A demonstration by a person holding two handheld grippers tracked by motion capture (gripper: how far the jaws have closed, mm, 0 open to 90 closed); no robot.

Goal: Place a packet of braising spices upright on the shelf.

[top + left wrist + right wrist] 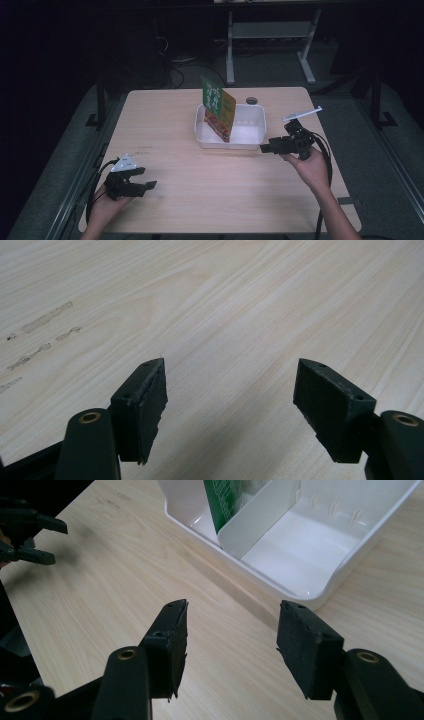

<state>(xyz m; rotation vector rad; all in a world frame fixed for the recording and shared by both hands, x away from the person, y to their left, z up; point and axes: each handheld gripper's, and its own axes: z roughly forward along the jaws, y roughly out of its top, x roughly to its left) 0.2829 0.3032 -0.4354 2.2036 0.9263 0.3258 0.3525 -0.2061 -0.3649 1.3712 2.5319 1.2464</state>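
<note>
Wood-grain table holds white bin; dark room beyond.

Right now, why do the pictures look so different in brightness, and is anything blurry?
High view: dark room, lit table, dim and grainy. Left gripper view: bright, even light; wood grain sharp, near jaws slightly soft. Right gripper view: the white bin nearly glares, with a soft shadow along its wall.

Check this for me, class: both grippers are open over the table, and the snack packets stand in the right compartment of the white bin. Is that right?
Not quite. The packets stand in the left compartment of the bin, as the high view shows; the right one is empty. The rest holds: the left gripper and right gripper are both open over the table.
</note>
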